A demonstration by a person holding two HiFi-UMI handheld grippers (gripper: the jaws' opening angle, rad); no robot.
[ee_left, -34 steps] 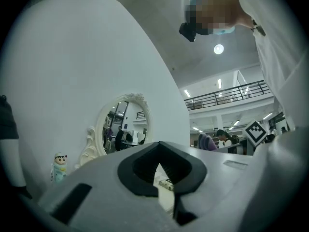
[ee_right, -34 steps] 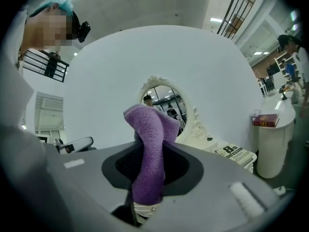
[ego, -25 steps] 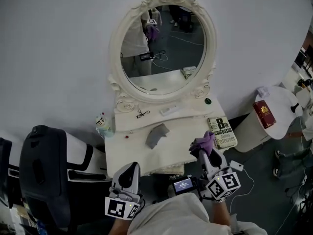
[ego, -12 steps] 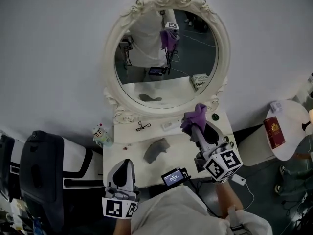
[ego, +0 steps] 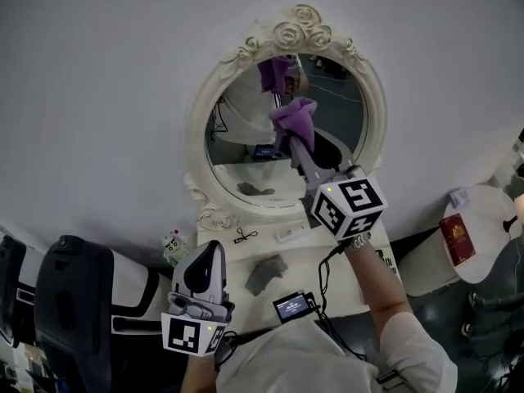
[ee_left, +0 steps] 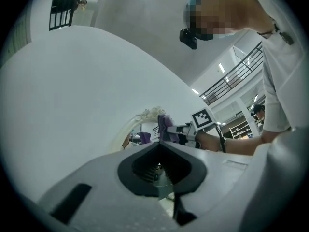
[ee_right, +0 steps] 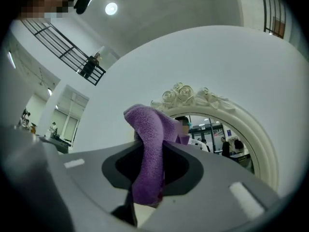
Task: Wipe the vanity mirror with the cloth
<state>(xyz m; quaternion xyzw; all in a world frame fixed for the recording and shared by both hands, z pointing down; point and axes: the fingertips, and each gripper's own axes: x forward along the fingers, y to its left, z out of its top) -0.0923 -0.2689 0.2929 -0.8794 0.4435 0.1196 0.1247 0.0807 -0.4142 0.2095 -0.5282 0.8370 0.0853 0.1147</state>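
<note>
Purple cloth: held at upper centre of frame | left gripper: lower left, jaws closed on nothing | grey rag: laid on vanity table | right gripper: raised, clamped on cloth | vanity mirror: cloth held before upper glass

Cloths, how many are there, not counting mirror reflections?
2: a purple cloth in the right tongs by the mirror, and a grey cloth lying on the vanity top.

Right gripper — clamping purple cloth — up at the mirror.
</note>
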